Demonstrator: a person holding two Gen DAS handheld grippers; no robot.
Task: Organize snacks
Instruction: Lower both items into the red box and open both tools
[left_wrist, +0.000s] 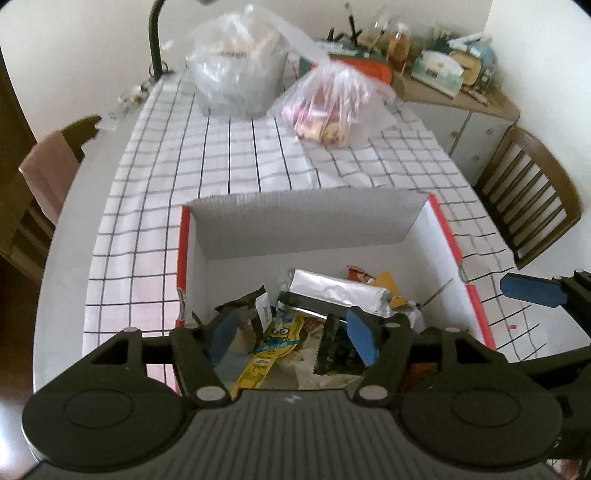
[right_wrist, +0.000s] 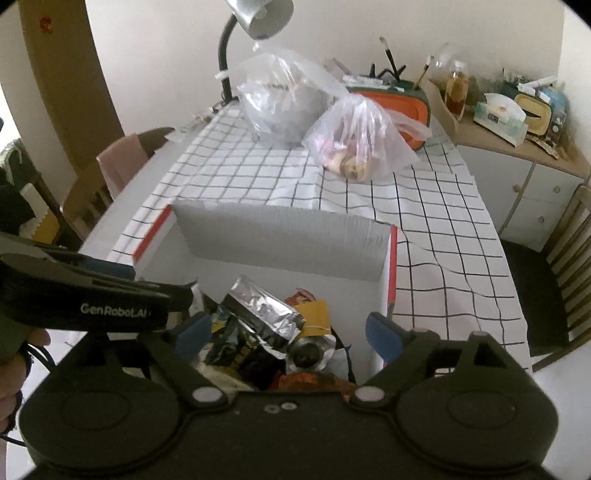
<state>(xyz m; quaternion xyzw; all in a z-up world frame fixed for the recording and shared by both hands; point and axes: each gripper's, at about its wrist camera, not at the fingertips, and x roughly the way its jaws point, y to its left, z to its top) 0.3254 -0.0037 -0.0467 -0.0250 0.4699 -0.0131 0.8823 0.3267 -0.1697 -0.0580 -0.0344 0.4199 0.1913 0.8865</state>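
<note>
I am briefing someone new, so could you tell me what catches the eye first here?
A white box with red edges sits near on the checked tablecloth, heaped with snack packets, a silver foil pack on top. Both grippers hover open above it; two clear plastic bags stand at the far end.

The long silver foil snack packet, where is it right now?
The long silver foil snack packet lies atop the snack pile inside the white cardboard box, beside a yellow cartoon wrapper in the left wrist view.

A checked tablecloth (left_wrist: 258, 155) covers the table (left_wrist: 62, 258), bearing box (left_wrist: 306, 221) and bags (left_wrist: 332, 107).
</note>
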